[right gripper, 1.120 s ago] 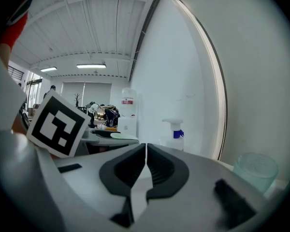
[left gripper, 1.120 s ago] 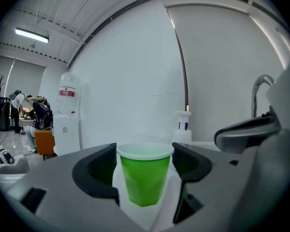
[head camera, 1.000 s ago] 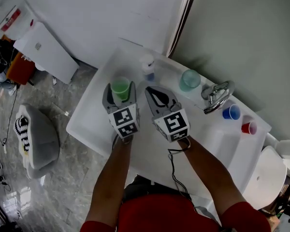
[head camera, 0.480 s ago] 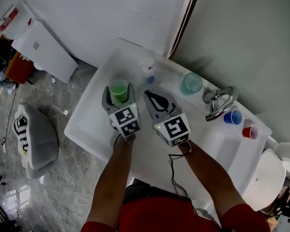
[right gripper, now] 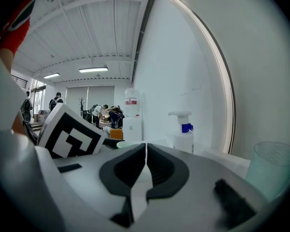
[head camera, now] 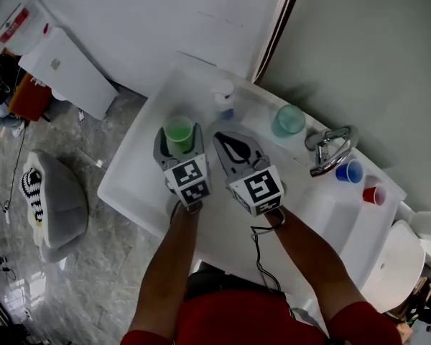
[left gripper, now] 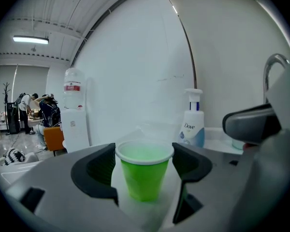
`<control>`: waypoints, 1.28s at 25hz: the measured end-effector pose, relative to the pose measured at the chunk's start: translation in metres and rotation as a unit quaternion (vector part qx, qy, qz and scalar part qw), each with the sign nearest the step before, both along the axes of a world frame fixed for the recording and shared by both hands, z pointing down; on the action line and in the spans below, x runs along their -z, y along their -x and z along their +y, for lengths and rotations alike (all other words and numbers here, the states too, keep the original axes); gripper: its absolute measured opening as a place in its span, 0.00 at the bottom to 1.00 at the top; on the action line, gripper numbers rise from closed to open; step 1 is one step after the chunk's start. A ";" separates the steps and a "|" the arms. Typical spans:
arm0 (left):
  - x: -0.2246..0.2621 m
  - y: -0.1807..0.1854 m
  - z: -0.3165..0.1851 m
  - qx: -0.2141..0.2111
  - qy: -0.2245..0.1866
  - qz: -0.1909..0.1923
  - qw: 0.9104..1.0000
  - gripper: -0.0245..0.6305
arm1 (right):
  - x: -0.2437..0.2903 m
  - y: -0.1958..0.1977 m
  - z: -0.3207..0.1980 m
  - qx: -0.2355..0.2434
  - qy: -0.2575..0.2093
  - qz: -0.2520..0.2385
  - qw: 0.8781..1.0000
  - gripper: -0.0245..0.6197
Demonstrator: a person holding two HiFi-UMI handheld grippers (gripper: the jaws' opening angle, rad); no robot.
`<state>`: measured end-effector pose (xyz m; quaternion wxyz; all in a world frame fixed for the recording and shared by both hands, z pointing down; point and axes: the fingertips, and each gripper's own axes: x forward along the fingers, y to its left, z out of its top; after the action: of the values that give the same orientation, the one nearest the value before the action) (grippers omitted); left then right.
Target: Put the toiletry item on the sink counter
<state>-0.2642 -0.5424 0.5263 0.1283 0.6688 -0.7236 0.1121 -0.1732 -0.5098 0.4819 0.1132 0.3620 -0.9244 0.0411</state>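
Observation:
A green plastic cup [head camera: 178,131] [left gripper: 144,172] stands upright at the left part of the white sink counter [head camera: 133,175]. My left gripper [head camera: 178,138] [left gripper: 144,164] has a jaw against each side of its rim and is shut on it. Beside it to the right, my right gripper [head camera: 234,146] [right gripper: 145,167] is shut with nothing in it, pads touching. A white pump soap bottle [head camera: 223,99] [left gripper: 192,125] [right gripper: 182,134] with a blue collar stands at the back of the counter, beyond both grippers.
A translucent teal cup [head camera: 289,119] [right gripper: 273,170] stands near the wall left of the chrome faucet [head camera: 329,149]. A blue cup [head camera: 349,170] and a red cup [head camera: 373,194] sit further right. The sink basin [head camera: 334,218] lies right of my right arm. The counter's edge drops to the floor on the left.
Both grippers stay nearly where they were; only the head view has shifted a little. The green cup remains between the left jaws.

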 end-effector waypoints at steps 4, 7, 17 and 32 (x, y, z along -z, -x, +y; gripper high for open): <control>-0.004 -0.006 0.006 -0.024 0.003 0.009 1.000 0.58 | 0.000 0.002 0.001 0.001 0.000 0.000 1.000 0.09; -0.003 -0.009 0.008 -0.037 0.001 0.005 0.999 0.58 | 0.001 0.003 0.002 0.001 -0.001 0.001 1.000 0.09; 0.010 -0.007 0.018 -0.057 -0.025 0.005 0.998 0.61 | -0.002 0.002 0.007 -0.004 0.003 -0.001 1.000 0.09; 0.104 -0.005 0.084 -0.098 -0.124 0.020 0.987 0.42 | 0.049 0.000 0.043 0.023 -0.018 -0.051 0.998 0.09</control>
<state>-0.2597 -0.4588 0.4222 0.0470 0.7494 -0.6601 0.0199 -0.1736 -0.4664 0.4333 0.0603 0.3400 -0.9376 0.0403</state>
